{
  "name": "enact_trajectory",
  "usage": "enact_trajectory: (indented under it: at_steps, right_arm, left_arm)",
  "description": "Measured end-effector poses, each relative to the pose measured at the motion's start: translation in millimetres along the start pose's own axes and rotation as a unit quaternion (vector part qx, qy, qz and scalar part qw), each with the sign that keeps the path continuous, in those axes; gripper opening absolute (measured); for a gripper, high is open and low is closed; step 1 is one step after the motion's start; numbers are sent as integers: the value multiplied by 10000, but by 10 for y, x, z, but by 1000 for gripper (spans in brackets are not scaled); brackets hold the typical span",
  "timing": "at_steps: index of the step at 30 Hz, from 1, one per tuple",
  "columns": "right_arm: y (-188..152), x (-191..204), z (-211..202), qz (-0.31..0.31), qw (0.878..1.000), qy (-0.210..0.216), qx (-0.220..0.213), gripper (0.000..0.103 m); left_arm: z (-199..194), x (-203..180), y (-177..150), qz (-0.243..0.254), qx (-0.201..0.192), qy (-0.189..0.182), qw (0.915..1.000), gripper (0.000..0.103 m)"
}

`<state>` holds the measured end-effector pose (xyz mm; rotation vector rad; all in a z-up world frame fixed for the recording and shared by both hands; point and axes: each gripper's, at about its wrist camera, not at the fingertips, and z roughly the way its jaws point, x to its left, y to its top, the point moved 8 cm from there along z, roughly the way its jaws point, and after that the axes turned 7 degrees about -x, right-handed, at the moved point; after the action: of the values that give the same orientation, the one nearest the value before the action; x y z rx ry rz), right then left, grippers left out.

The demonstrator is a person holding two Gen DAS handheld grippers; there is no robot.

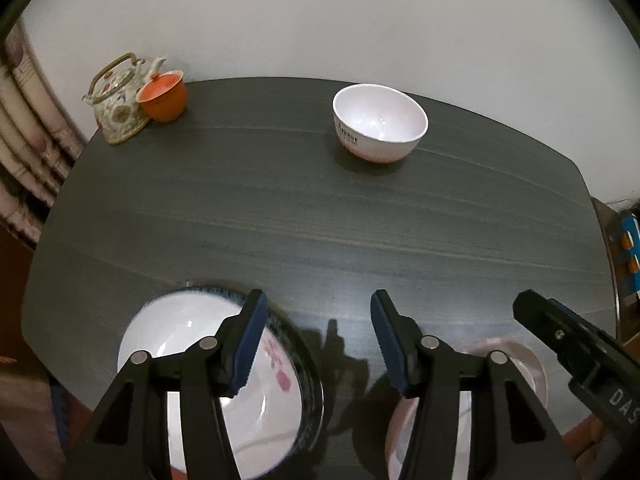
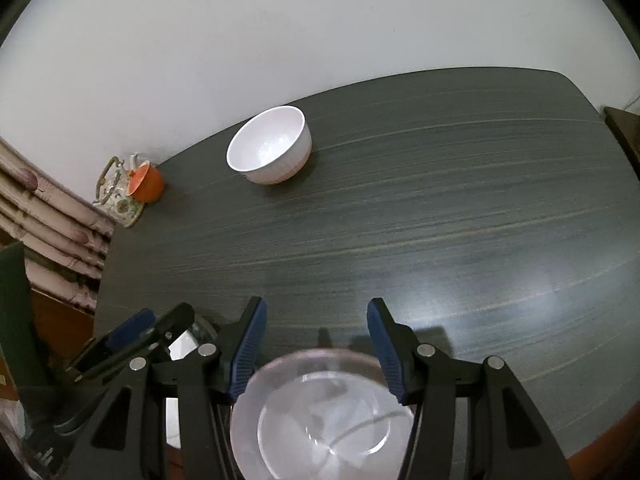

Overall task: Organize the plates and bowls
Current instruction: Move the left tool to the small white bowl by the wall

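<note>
Nothing stacked yet, by the look of it: three pieces of crockery sit apart on the dark table (image 1: 320, 220). In the left wrist view, the white bowl (image 1: 380, 122) stands alone in the upper right of centre, upright, well clear of everything. Down at the lower left, a blue-rimmed dish (image 1: 280, 364) with pink flowers lies under the left gripper (image 1: 318, 336), whose jaws stand about half apart; the left pad sits over the dish's rim, but the pads press on nothing that I can see, so I call it empty. In the right wrist view, the right gripper (image 2: 316, 344) hangs at the bottom centre, jaws likewise half spread, with a pale pinkish plate (image 2: 324, 412) right below them and between the fingers (whether the pads touch its rim I cannot tell; the plate is blurred there). Off in the upper left of the left view, a patterned teapot (image 1: 116, 100) and an orange lidded cup (image 1: 164, 96) stand touching; they seem no part of the job. My reading: the sorting has barely started, with all gathering and stacking still to do.
</note>
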<state>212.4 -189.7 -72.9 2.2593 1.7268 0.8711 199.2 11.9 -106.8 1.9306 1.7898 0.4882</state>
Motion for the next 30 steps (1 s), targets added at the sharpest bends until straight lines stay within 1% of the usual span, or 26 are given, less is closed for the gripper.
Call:
enact_trajectory:
  at_steps: [5,10,14,17,19,21,24,30]
  right_arm:
    - [314,-5,215,-47,10000,-59,32,54]
    - [643,-26,433,-59,9999,-97,68,54]
    - [869,-10,587,-124,9998,-130,52,54]
    - [1045,22,755,-149,9996,-220,67,54]
    - [1130,8,869,-139,9994,-275,124,54]
    - [1186,-45,943,-8,9995,-263,183,54]
    - [1253,-72,1106,66,9991,-318,290,54]
    - [1235,-188,1406,263,9971,-450,552,54]
  left_arm:
    - [176,83,191,27,98,-72,9999,54]
    - [421,208,503,-222,222,-251,9992,54]
    - [615,297,757,-388,266,-313,9984,54]
    - [741,302,965,-545,283,-517,9968,54]
    - [845,292,1099,-733,336,-686,9944,54]
    - [965,284,1219,-879,401,-813,9920,54]
    - [1127,283,1350,-1030,430,-827,9903,53]
    - [1446,195,1471,-1048,570,-817,9895,53]
